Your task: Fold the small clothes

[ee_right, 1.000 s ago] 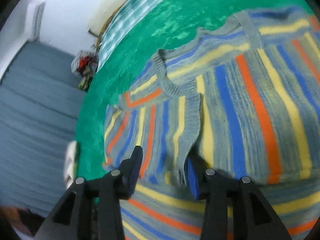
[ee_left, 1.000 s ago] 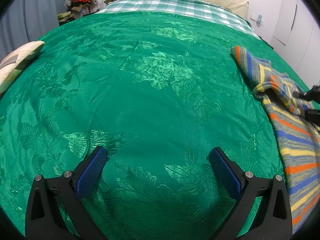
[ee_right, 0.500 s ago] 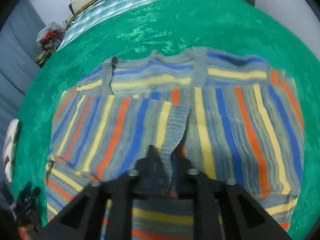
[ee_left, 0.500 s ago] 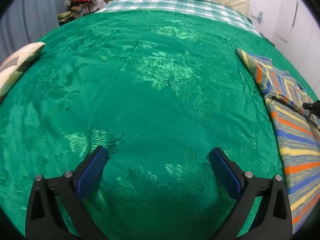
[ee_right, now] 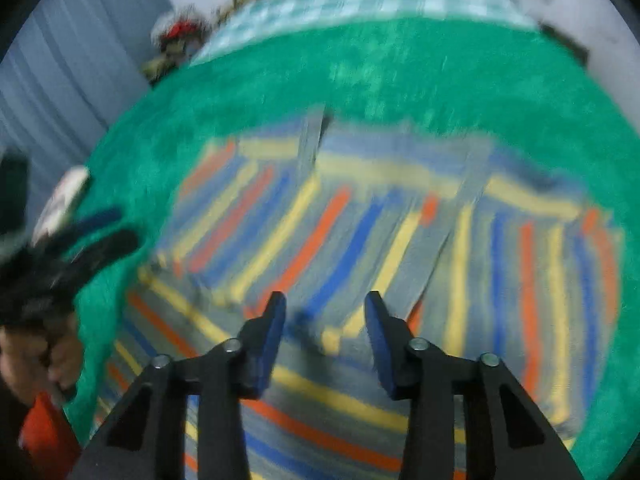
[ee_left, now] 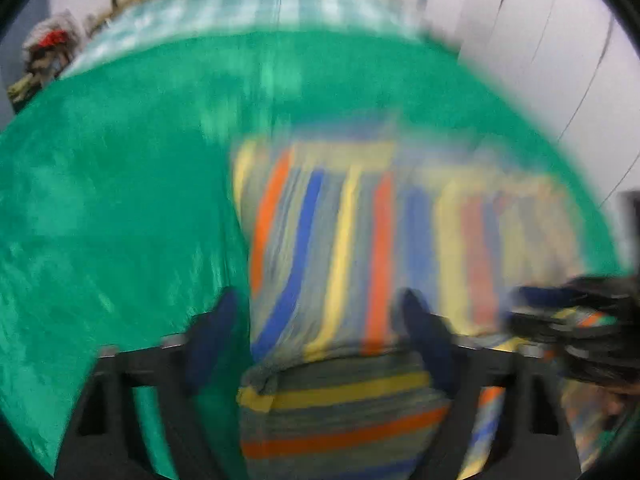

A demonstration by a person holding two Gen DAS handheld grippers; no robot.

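- Left hand-held gripper (ee_left: 316,344), jaws apart and just narrowing, straddles the striped sweater's (ee_left: 360,240) near-left edge on the green bed (ee_left: 120,220).
- Right hand-held gripper (ee_right: 325,336), jaws parted, just widening, holds nothing; stripes run away from it.

Striped knit sweater (ee_right: 360,240), small, lying on the green bedspread (ee_right: 400,68), right of the bed's middle. Grey-blue knit base with orange, blue and yellow stripes. Partly folded: an upper part with stripes running away from the camera lies over a lower part whose stripes run crosswise along the near edge (ee_left: 340,396). Two grey ribbed bands run across the upper part in the right wrist view, one near the far edge and one down the middle-right. In the left wrist view the sweater's left edge is a bulging fold line against the green cloth. Both views are motion-blurred, so knit detail, neckline and sleeves can't be made out.
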